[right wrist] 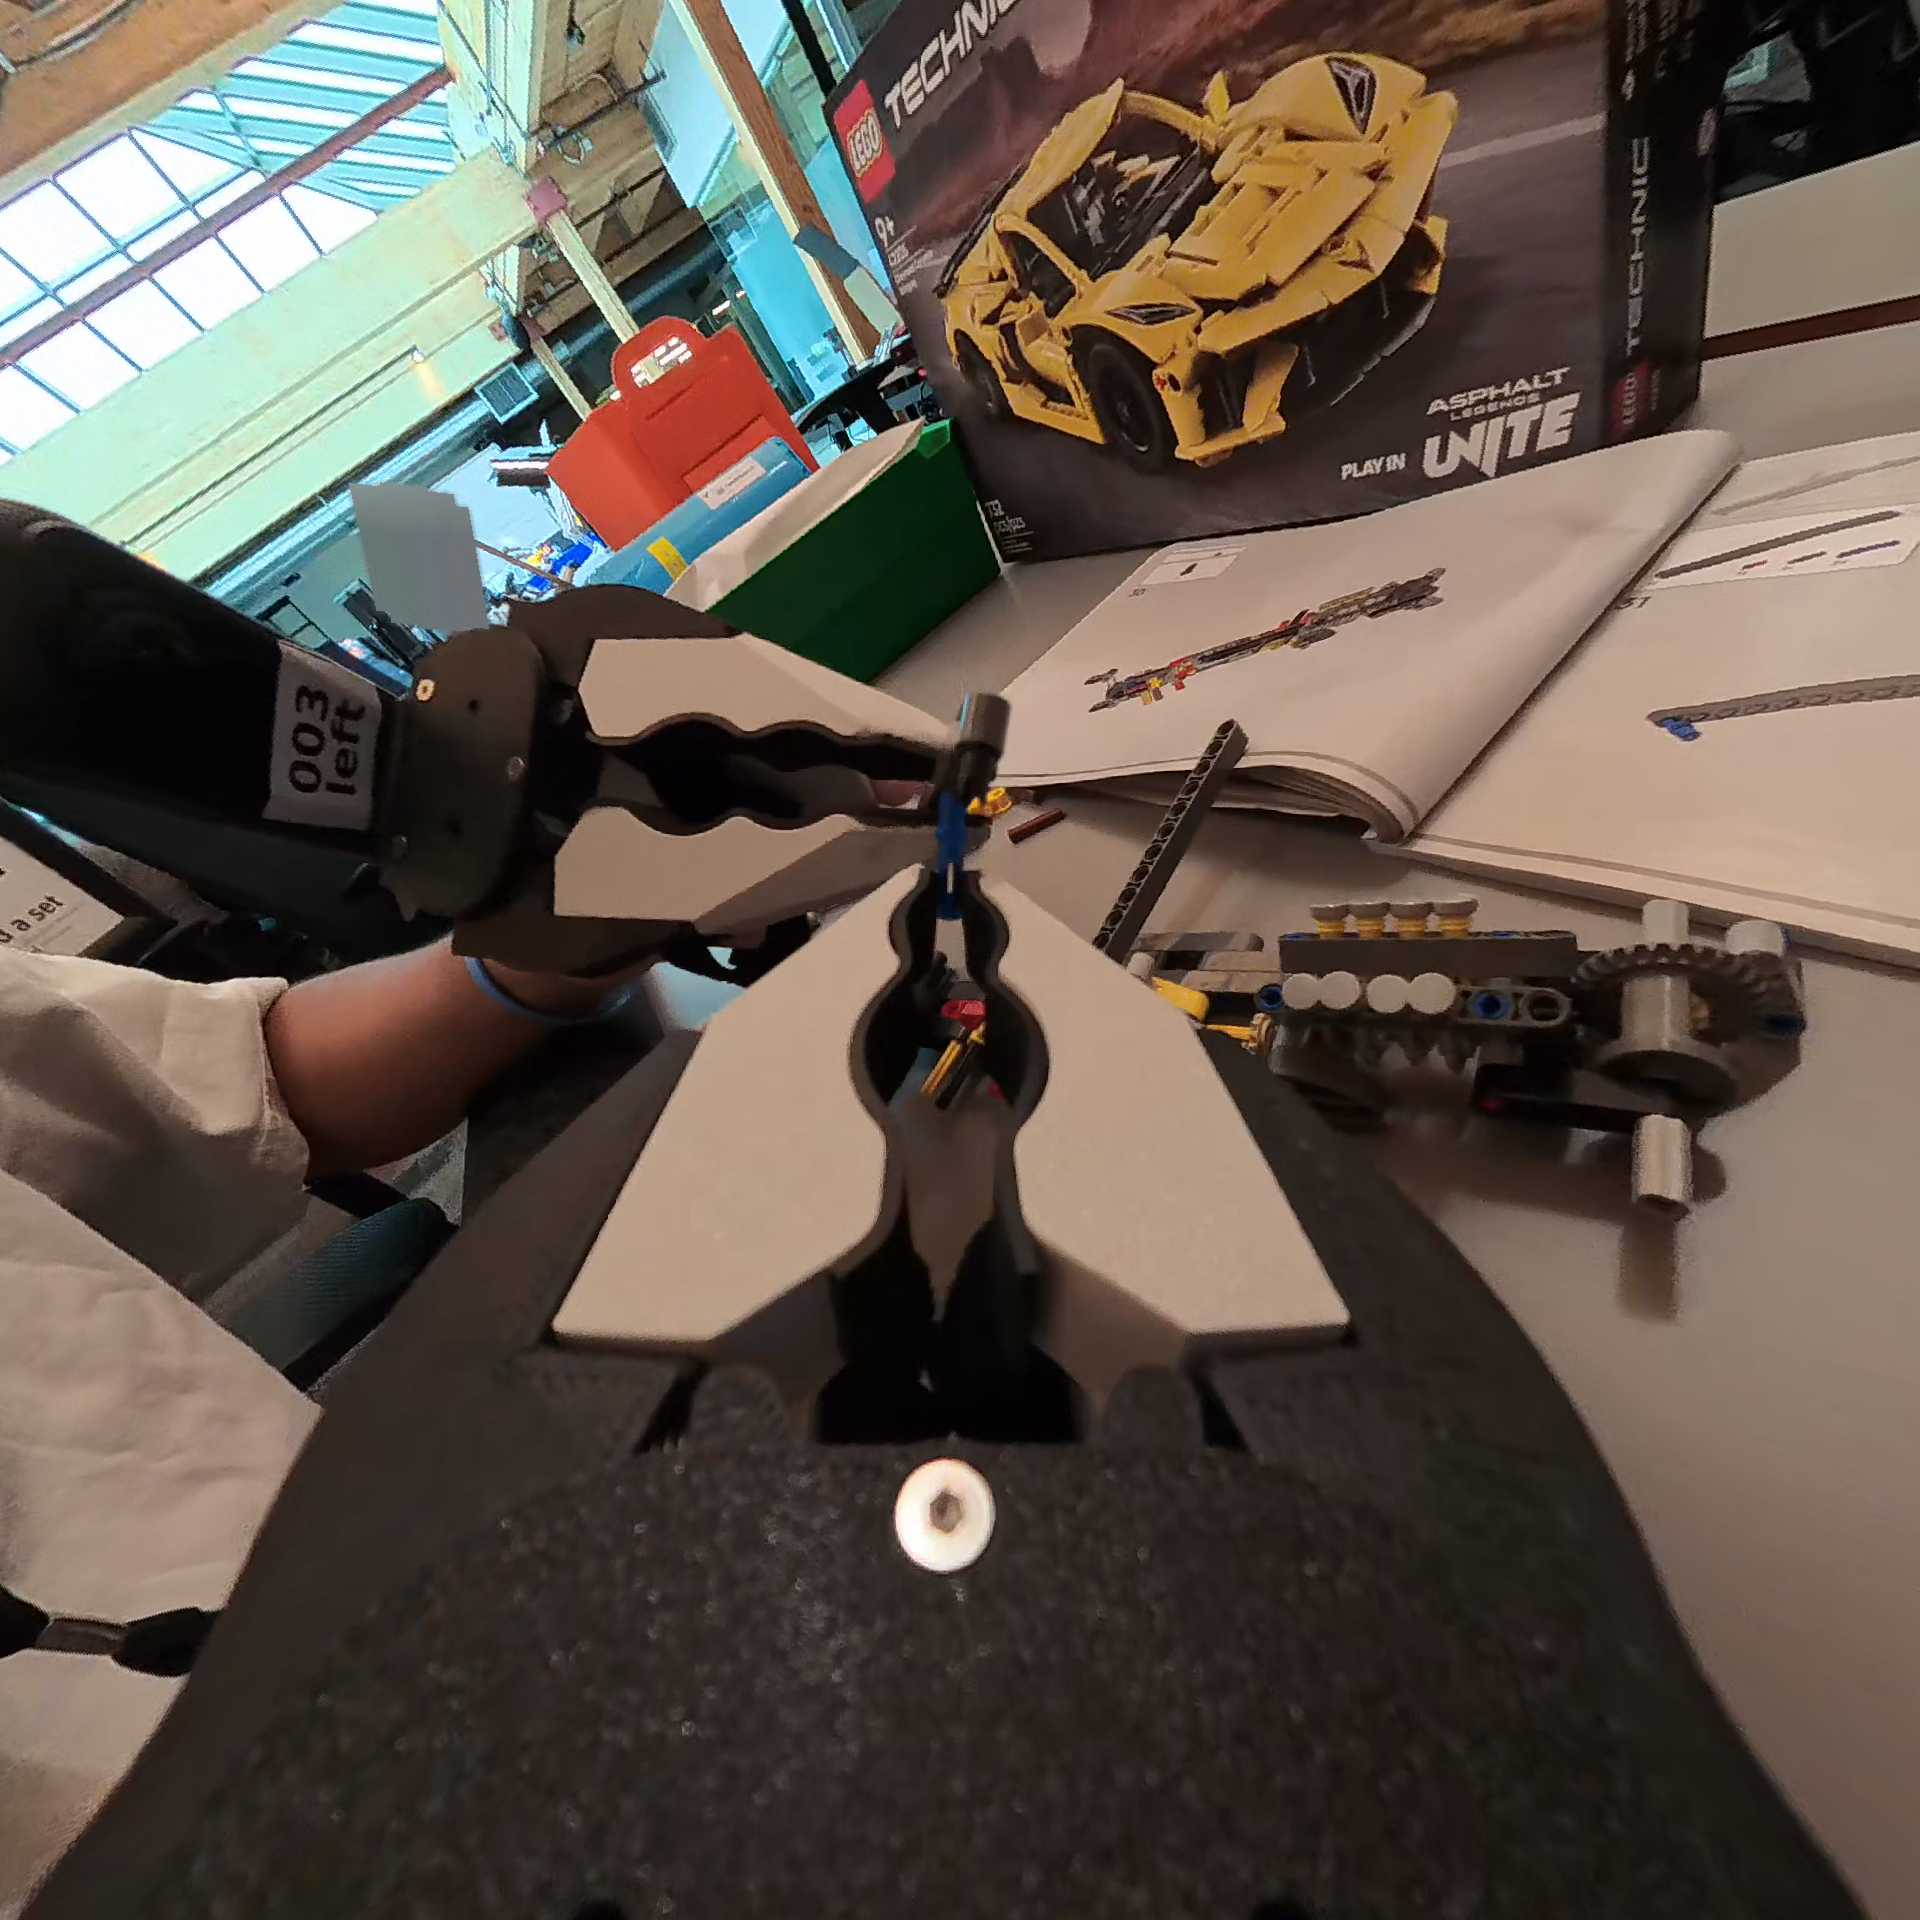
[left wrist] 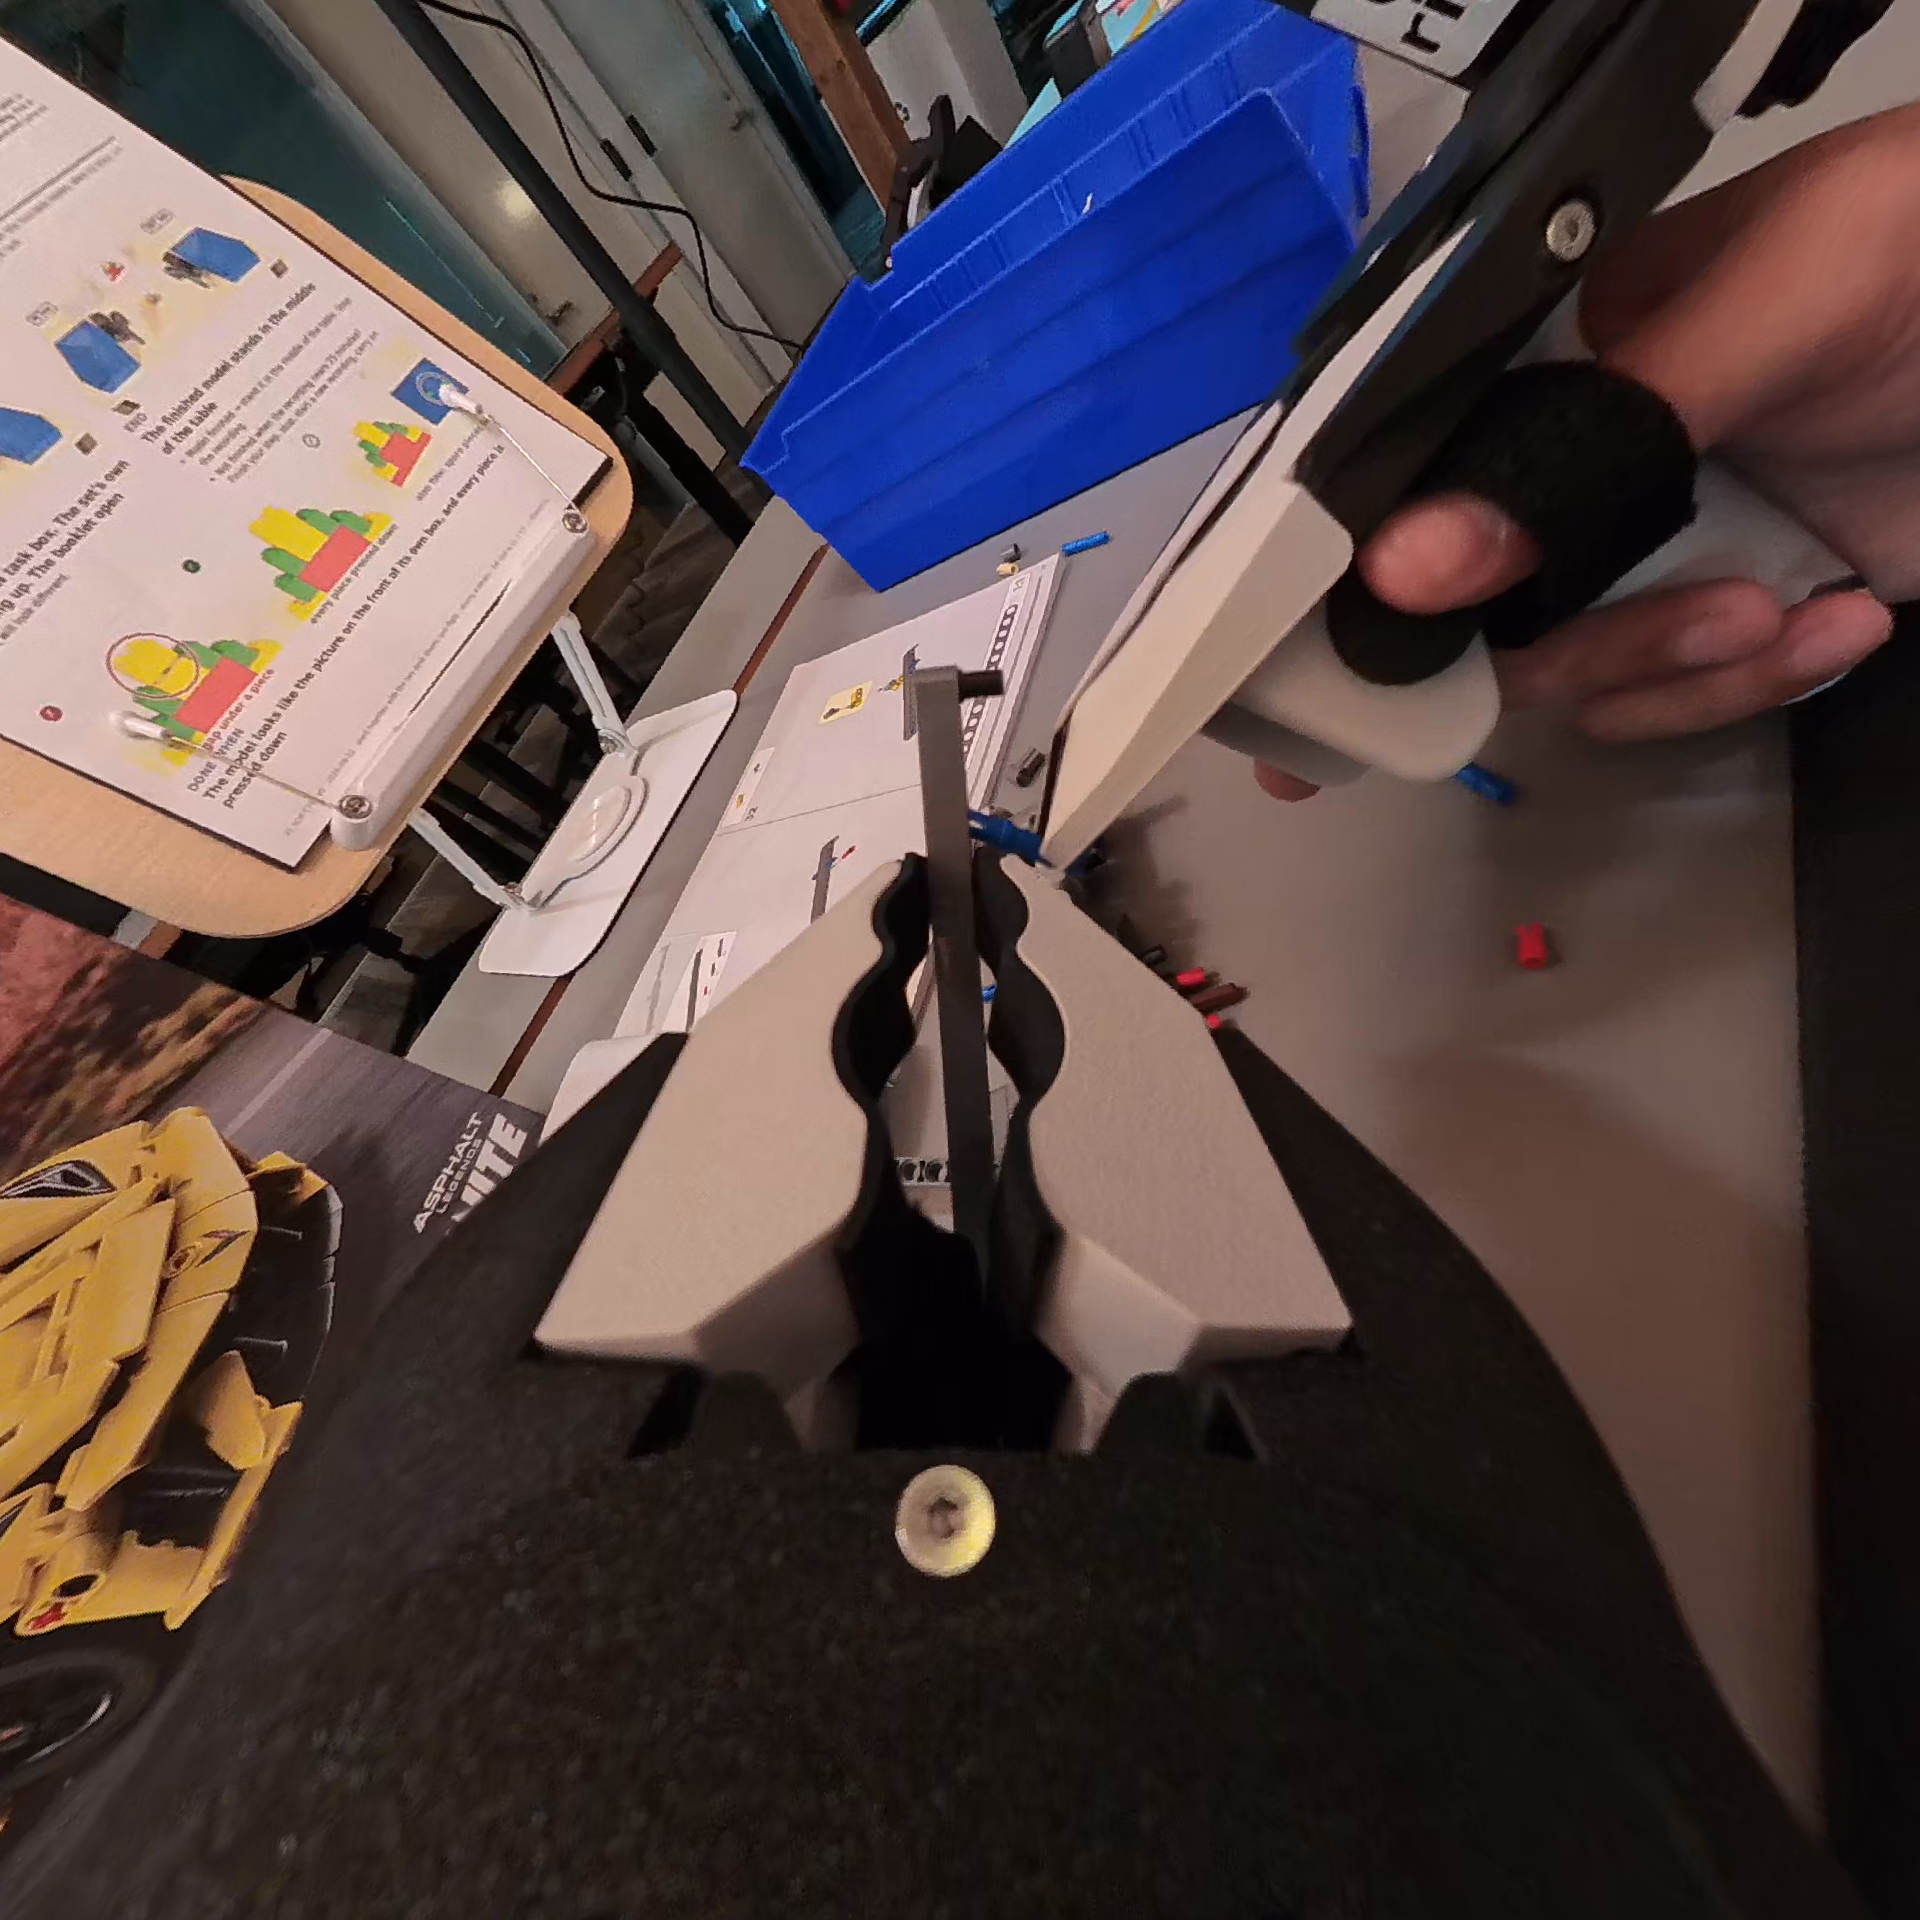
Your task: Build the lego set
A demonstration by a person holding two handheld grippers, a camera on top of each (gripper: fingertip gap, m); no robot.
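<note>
My left gripper (left wrist: 951, 883) is shut on a long dark grey beam (left wrist: 948, 790) that sticks forward past its fingertips. A black pin (left wrist: 979, 683) sits in the beam's far end. My right gripper (right wrist: 948, 883) is shut on a small blue pin (right wrist: 948, 836) and holds it against the side of the beam, just below the black pin (right wrist: 982, 719). In the right wrist view the left gripper (right wrist: 935, 774) comes in from the left. In the left wrist view the right gripper (left wrist: 1055, 862) comes in from the right with the blue pin (left wrist: 1000, 831).
A partly built grey assembly (right wrist: 1507, 997) and a leaning black beam (right wrist: 1174, 831) lie by the open instruction booklet (right wrist: 1351, 665). The set's box (right wrist: 1299, 260) stands behind. A blue bin (left wrist: 1039, 343), a sheet on a stand (left wrist: 260, 468) and loose pins (left wrist: 1529, 945) surround the work spot. Less than 4 cm separates the two grippers' tips.
</note>
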